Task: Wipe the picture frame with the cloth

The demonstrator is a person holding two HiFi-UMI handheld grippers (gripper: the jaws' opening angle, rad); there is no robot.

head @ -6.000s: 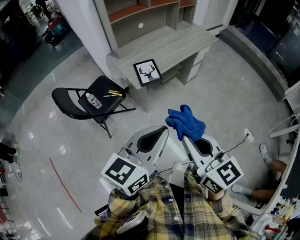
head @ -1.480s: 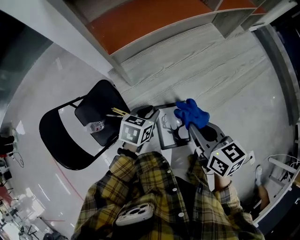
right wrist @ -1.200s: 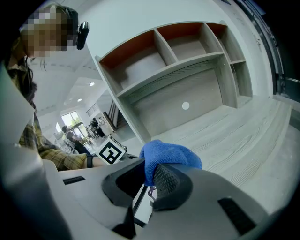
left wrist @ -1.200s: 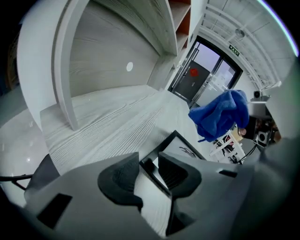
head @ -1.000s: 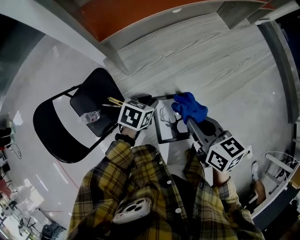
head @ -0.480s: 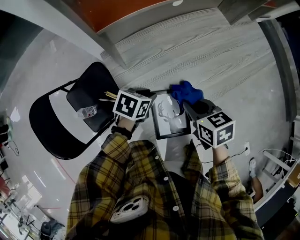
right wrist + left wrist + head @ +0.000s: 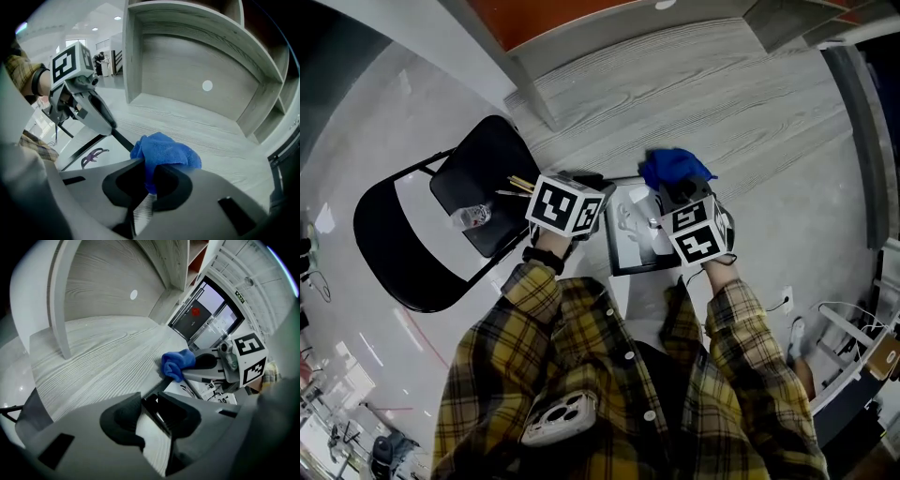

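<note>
Blue cloth [image 7: 673, 167] meets the picture frame [image 7: 628, 236] on the grey tabletop [image 7: 741, 94].
Right gripper [image 7: 149, 190] jaws clamp the cloth at the frame's far right corner; left gripper [image 7: 157, 405] jaws pinch its left edge.

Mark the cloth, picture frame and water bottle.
cloth [image 7: 164, 149], right gripper view, middle of the bunch.
picture frame [image 7: 630, 248], head view, lower glass.
water bottle [image 7: 467, 217], head view, its body.

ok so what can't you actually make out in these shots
Head view: the right gripper hides much of the picture frame.
Head view: the bottle on the chair is too small to read.
Right gripper view: the cloth covers its own contact with the frame.
</note>
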